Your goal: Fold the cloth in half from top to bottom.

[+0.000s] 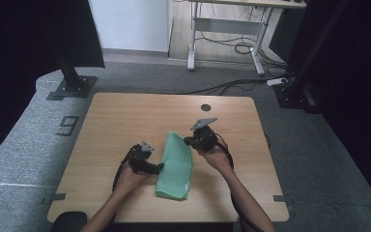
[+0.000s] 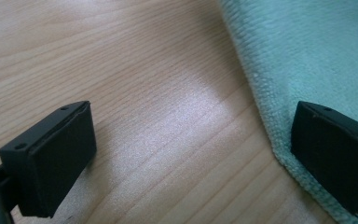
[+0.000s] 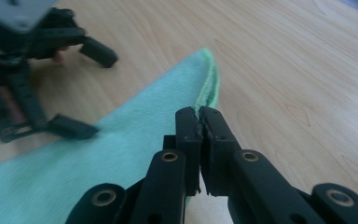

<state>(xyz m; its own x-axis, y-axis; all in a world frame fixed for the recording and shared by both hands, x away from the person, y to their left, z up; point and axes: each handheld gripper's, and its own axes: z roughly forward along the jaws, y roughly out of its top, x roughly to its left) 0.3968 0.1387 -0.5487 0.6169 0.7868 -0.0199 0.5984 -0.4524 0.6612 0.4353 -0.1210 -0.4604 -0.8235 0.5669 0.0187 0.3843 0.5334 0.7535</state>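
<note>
A green cloth (image 1: 176, 169) lies folded lengthwise in the middle of the wooden table (image 1: 121, 116). My right gripper (image 1: 190, 141) is at the cloth's far right edge. In the right gripper view its jaws are shut (image 3: 199, 116) with the cloth's green hem (image 3: 209, 84) pinched between the tips and lifted a little. My left gripper (image 1: 159, 168) rests low at the cloth's left side. It stands open (image 2: 191, 158): one fingertip (image 2: 51, 158) is over bare wood, the other over the edge of the cloth (image 2: 307, 56). The left gripper (image 3: 91, 91) also shows across the cloth (image 3: 121, 154) in the right gripper view.
A round black hole (image 1: 206, 107) sits near the table's far edge. Black frame posts (image 1: 70, 72) stand on the grey floor at both far corners. Behind them are a white desk frame (image 1: 227, 29) and floor cables (image 1: 232, 84). Bare wood lies to the left and right of the cloth.
</note>
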